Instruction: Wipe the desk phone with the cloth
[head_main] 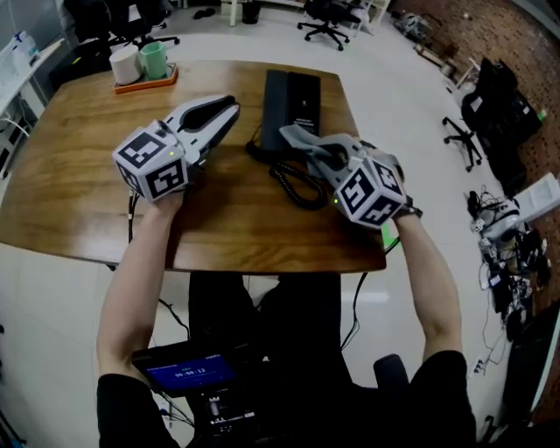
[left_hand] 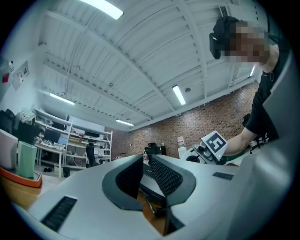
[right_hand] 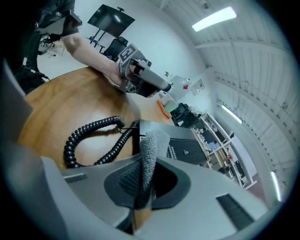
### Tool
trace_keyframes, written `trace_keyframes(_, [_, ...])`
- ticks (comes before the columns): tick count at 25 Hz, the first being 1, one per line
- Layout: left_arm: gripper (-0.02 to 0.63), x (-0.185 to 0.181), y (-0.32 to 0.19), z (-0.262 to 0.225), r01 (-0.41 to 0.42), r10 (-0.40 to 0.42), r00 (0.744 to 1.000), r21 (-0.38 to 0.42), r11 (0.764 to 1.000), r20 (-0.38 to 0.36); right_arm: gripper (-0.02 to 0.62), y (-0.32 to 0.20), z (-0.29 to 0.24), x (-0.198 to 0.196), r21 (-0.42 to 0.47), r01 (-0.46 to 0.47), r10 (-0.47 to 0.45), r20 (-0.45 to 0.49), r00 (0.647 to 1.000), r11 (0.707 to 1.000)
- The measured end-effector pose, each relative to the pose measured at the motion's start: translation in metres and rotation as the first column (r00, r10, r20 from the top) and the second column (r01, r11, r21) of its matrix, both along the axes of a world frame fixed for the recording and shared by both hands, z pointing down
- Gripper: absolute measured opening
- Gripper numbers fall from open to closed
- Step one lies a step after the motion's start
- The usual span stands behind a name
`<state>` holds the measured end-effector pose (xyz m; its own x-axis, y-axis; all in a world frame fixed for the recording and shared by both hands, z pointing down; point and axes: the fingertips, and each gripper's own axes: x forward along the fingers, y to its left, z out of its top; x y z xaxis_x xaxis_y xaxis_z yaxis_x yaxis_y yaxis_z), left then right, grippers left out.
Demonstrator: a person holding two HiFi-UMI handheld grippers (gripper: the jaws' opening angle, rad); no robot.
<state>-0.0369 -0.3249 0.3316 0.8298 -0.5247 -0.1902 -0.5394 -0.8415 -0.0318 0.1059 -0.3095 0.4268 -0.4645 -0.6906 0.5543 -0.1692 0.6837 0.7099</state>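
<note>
The black desk phone [head_main: 293, 103] lies at the far middle of the wooden desk [head_main: 79, 201], and its coiled cord [head_main: 297, 185] loops toward me. My right gripper [head_main: 306, 147] is shut on a grey cloth [head_main: 317, 145], which hangs just over the phone's near end. In the right gripper view the cloth [right_hand: 152, 147] stands pinched between the jaws, above the phone [right_hand: 190, 151] and the cord [right_hand: 89, 136]. My left gripper [head_main: 229, 109] hovers left of the phone. It is shut, with nothing between its jaws [left_hand: 144, 161].
An orange tray [head_main: 144, 83] with a white cup and a green cup [head_main: 155, 59] sits at the desk's far left corner. Office chairs [head_main: 328, 19] stand beyond the desk. The desk's near edge runs just under my forearms.
</note>
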Motion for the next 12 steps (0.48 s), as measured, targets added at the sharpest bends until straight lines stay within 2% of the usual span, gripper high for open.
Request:
trace_keyframes(5, [0.041, -0.001, 0.002, 0.002, 0.004, -0.004, 1.0, -0.009, 1.0, 0.005, 0.026, 0.015, 0.006, -0.006, -0.043, 0.033, -0.033, -0.01, 0.999, 0.999])
trace_keyframes(7, [0.041, -0.001, 0.002, 0.004, 0.004, -0.004, 1.0, -0.015, 1.0, 0.005, 0.026, 0.023, 0.001, -0.01, -0.053, 0.046, -0.045, 0.024, 0.999, 0.998])
trace_keyframes(10, [0.041, -0.001, 0.005, 0.005, 0.004, -0.004, 1.0, -0.023, 1.0, 0.008, 0.026, 0.035, -0.027, -0.021, -0.032, 0.064, -0.057, 0.172, 0.983, 0.997])
trace_keyframes(12, [0.041, -0.001, 0.007, 0.007, 0.004, -0.004, 1.0, -0.03, 1.0, 0.011, 0.026, 0.048, -0.06, -0.03, 0.009, 0.089, -0.087, 0.332, 0.939, 0.996])
